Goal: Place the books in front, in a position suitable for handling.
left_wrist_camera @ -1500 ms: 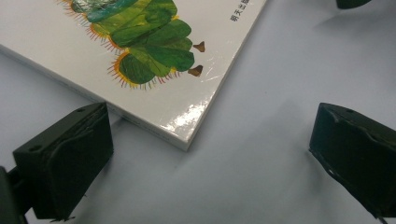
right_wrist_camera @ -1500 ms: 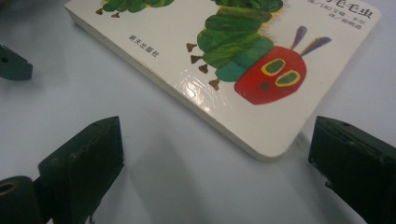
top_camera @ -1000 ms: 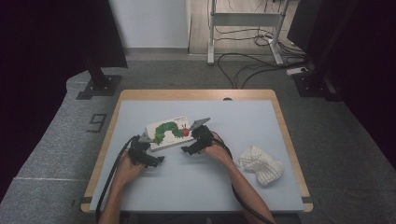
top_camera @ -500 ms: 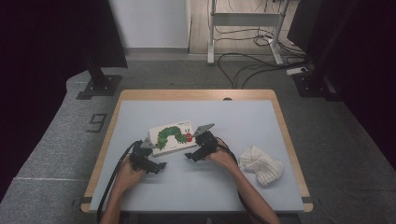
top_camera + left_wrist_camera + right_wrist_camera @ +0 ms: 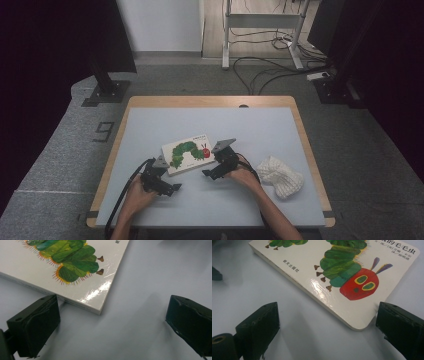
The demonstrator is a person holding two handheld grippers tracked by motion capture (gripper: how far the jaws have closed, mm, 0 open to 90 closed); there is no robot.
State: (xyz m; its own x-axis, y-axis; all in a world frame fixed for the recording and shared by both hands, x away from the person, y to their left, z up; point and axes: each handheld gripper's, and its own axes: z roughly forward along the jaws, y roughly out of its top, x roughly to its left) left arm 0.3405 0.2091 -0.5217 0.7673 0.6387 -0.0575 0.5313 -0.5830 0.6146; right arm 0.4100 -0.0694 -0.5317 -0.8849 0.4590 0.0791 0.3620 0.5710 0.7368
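A white board book [image 5: 189, 153] with a green caterpillar and a red head on its cover lies flat on the grey-blue table [image 5: 210, 125]. My left gripper [image 5: 161, 182] sits just off the book's near left corner [image 5: 100, 308], jaws wide apart with nothing between them. My right gripper [image 5: 216, 167] stands open at the book's near right corner [image 5: 359, 326]; its right jaw is beside the book's edge, close to the caterpillar's red head [image 5: 359, 286]. The book rests on the table, held by neither gripper.
A white knitted cloth bundle [image 5: 280, 176] lies on the table to the right of my right hand. The table's wooden rim [image 5: 210, 100] runs along the far side. Cables and a metal stand [image 5: 260, 30] are on the floor beyond.
Both grippers have drawn back toward the person, off the book's near edge. The book has slid slightly nearer and left, and now lies free.
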